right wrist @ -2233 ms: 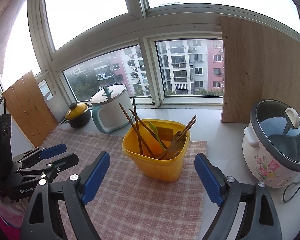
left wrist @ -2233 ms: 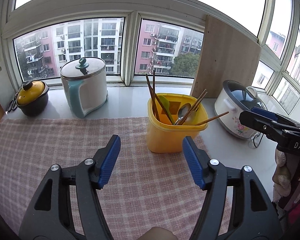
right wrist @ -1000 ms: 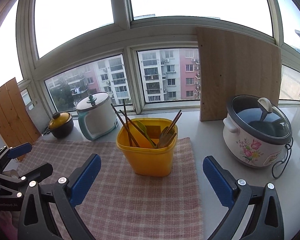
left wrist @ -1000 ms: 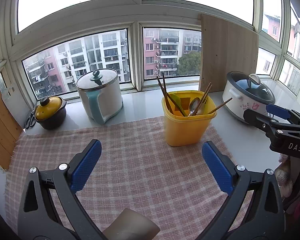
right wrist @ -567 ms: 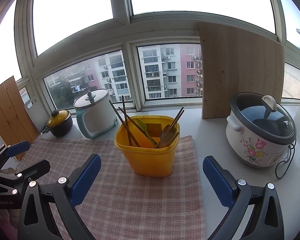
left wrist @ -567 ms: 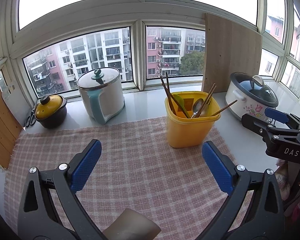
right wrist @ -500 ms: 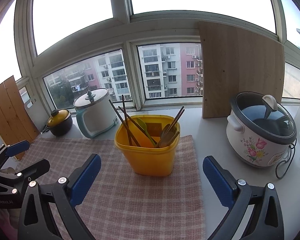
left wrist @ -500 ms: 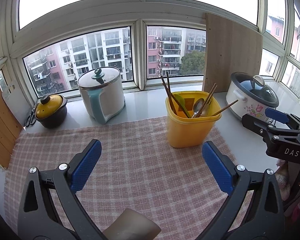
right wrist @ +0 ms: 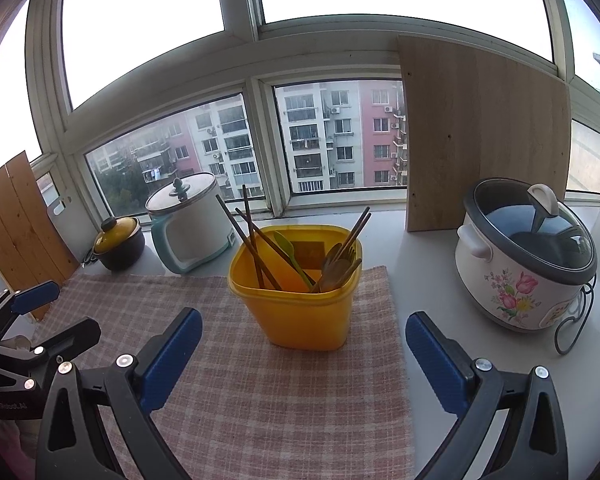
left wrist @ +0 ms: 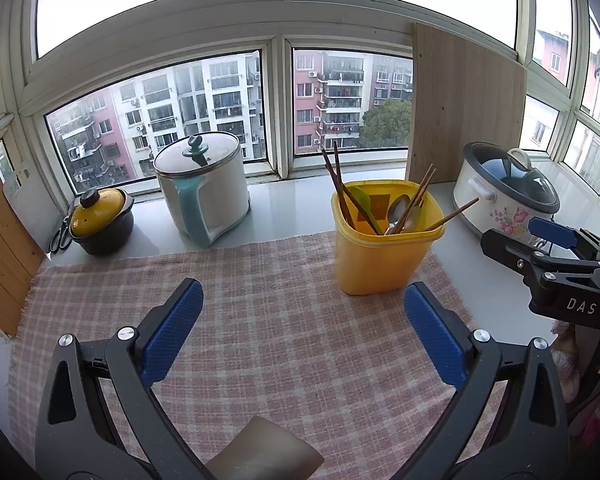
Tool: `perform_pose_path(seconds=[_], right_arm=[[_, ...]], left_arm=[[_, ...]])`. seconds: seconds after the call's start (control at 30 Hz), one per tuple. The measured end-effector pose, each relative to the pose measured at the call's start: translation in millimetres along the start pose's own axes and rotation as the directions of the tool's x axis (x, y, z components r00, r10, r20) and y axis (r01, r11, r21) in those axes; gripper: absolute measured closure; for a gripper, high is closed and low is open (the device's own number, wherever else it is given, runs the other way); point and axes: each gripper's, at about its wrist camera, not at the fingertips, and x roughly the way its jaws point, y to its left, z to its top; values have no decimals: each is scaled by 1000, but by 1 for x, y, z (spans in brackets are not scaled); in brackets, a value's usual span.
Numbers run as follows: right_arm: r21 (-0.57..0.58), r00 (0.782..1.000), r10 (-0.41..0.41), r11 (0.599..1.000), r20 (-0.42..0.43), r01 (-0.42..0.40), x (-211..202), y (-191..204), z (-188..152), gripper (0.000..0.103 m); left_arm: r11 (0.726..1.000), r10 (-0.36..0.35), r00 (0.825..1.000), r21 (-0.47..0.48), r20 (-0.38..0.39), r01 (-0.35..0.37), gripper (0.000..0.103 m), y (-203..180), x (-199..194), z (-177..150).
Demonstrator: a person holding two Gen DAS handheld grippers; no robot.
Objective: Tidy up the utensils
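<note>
Utensils, assorted: left wrist view shows dark chopsticks (left wrist: 337, 184), a green spoon (left wrist: 363, 201), a metal spoon (left wrist: 397, 207) and lighter wooden chopsticks (left wrist: 420, 190) standing handle-up in a yellow bin (left wrist: 384, 258), leaning against its rim so that they fan apart. Bin stands upright on the far right part of a pink checked cloth (left wrist: 260, 320), likely laid to protect the white counter (left wrist: 476, 280). Left gripper (left wrist: 298, 328) hovers above the cloth, jaws spread wide, holding nothing. Right gripper (left wrist: 552, 256) enters at the right edge; its body reads "DAS". Right wrist view: same yellow bin (right wrist: 300, 316) sits centred ahead between the spread, empty jaws of the right gripper (right wrist: 303, 354); a wooden spoon and fork (right wrist: 340, 266) cluster in its right corner, dark chopsticks (right wrist: 248, 236) cross at its left. No utensil lies loose on the cloth (right wrist: 260, 392). Left gripper (right wrist: 24, 320) shows at the left edge, released; white lettering on it is too small to read. Flowered rice cooker (right wrist: 520, 272) and a wooden board (right wrist: 480, 136) stand behind on the right. Status, as a judgement: everything visible is already gathered in the bin; this fits either sorting finished or utensils awaiting removal.
</note>
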Motion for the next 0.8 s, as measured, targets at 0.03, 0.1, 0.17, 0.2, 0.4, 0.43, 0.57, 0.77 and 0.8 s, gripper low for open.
perform_pose_path(seconds=[0.03, 0.1, 0.17, 0.2, 0.4, 0.43, 0.57, 0.77, 0.8], right_arm=[[-1, 1000, -1, 1000, 1, 1, 0, 0, 0, 0], [1, 1000, -1, 1000, 0, 1, 1, 0, 0, 0], [4, 1000, 0, 1000, -2, 0, 1, -1, -1, 0], [3, 1000, 0, 1000, -2, 0, 1, -1, -1, 0], [13, 1000, -2, 1000, -6, 2, 2, -1, -3, 0], [13, 1000, -2, 1000, -7, 2, 2, -1, -3, 0], [11, 1000, -1, 1000, -5, 1, 2, -2, -3, 0], [12, 1000, -3, 1000, -10, 3, 3, -2, -5, 0], [14, 1000, -3, 1000, -11, 3, 4, -2, -5, 0]], left_arm=[[1000, 0, 1000, 1, 1, 0, 1, 0, 0, 0], [1000, 2, 1000, 5, 2, -2, 1, -1, 1, 0], [1000, 4, 1000, 11, 4, -5, 1, -2, 1, 0], [1000, 6, 1000, 14, 5, -6, 1, -2, 2, 0], [1000, 9, 1000, 15, 5, -9, 1, -3, 2, 0], [1000, 10, 1000, 15, 4, -10, 1, -3, 2, 0], [1000, 14, 1000, 16, 2, -14, 1, -4, 3, 0], [1000, 17, 1000, 18, 2, -17, 1, -5, 4, 0], [1000, 19, 1000, 19, 2, -19, 1, -4, 4, 0]])
